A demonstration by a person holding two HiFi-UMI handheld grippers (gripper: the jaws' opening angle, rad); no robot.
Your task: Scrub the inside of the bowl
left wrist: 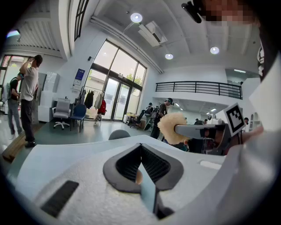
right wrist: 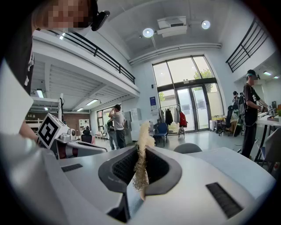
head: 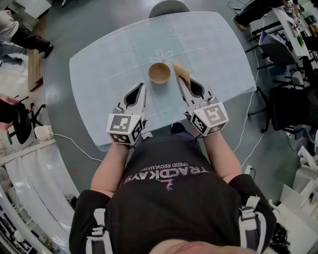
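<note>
While the person's black shirt (head: pixel 169 198) fills the nearest part of the head view, both forearms reach forward over the near edge of the table (head: pixel 99 74), which is covered in a pale blue cloth. Above that near edge, left of the middle, hangs the left gripper (head: pixel 142 87), its marker cube closest to the body and its fingers (left wrist: pixel 148 191) pressed together with nothing between them; their tips point toward the bowl (head: pixel 159 72) but stop short of it. Right of the middle, the right gripper (head: pixel 180 80) reaches a little farther, and its fingers (right wrist: pixel 133 196) pinch a tan, fibrous scrub pad (head: pixel 181 70), which sticks out past their tips. That pad sits just beside the bowl's right rim, outside it; whether it touches the rim cannot be told. Round, tan and upright, the bowl stands about at the table's centre. Beyond it, at the far edge, the back of a grey chair (head: pixel 169 7) shows.
</note>
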